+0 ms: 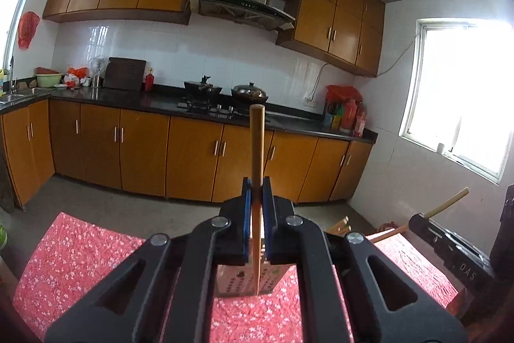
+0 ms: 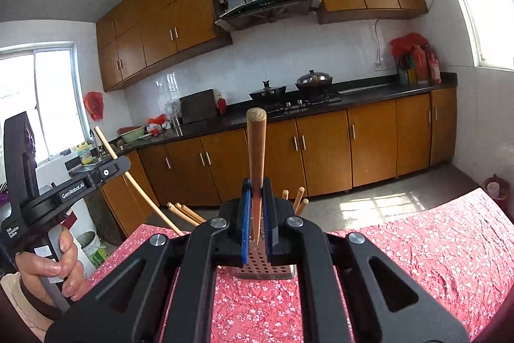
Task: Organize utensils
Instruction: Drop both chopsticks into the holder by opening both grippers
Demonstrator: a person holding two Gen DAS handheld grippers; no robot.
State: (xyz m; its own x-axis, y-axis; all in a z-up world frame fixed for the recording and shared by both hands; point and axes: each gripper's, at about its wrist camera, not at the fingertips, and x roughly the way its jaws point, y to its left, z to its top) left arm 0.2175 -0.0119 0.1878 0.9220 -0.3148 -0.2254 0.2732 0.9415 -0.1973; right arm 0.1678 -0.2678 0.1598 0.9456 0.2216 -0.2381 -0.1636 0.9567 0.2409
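Observation:
My left gripper [image 1: 256,192] is shut on a brown wooden chopstick [image 1: 257,143] that stands nearly upright between the blue pads, above a perforated metal utensil holder [image 1: 237,278] on the red floral tablecloth [image 1: 80,262]. In the same way, my right gripper [image 2: 256,192] is shut on a brown chopstick [image 2: 256,150] over the holder [image 2: 276,270]. Several more chopsticks [image 2: 298,198] lean out of the holder. Each view catches the other gripper at its side: the right gripper [image 1: 420,219] and the left gripper [image 2: 106,172] with a hand [image 2: 61,266] on its handle.
Beyond the table runs a kitchen counter [image 1: 144,102] with a stove and two lidded pans [image 1: 249,92], brown cabinets below and above. A dark chair back [image 1: 507,230] stands at the table's right. Grey floor separates table and cabinets.

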